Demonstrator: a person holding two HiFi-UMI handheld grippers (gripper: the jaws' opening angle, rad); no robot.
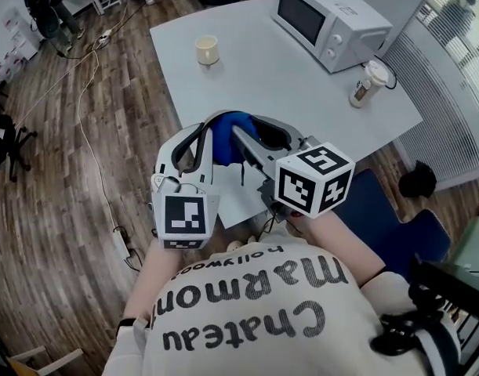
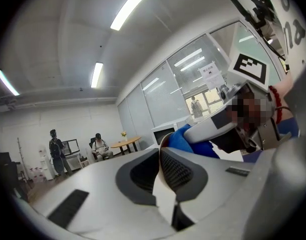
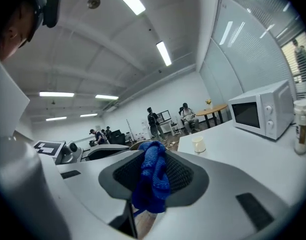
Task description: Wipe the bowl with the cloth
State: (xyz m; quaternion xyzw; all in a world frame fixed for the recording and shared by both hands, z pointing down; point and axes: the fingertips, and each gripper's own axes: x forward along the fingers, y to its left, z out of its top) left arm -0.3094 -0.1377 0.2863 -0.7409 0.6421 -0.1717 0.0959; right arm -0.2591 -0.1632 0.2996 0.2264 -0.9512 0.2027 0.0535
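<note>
Bowl (image 2: 163, 197) held aloft by its rim over the worktop's (image 1: 302, 84) near edge.
My left hand-held gripper (image 2: 160, 159) clamps only the rim and my right hand-held gripper (image 3: 154, 156) pinches the cloth (image 3: 150, 189). I fear a hard wipe could lever the bowl loose.

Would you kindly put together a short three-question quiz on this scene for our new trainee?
1. True or false: the microwave door stands open.
2. Which gripper holds the blue cloth? A: left. B: right.
3. Fill in: the left gripper is clamped on the thin rim of the white ____.
Key:
1. False: the microwave is shut.
2. B, the right gripper.
3. bowl
</note>
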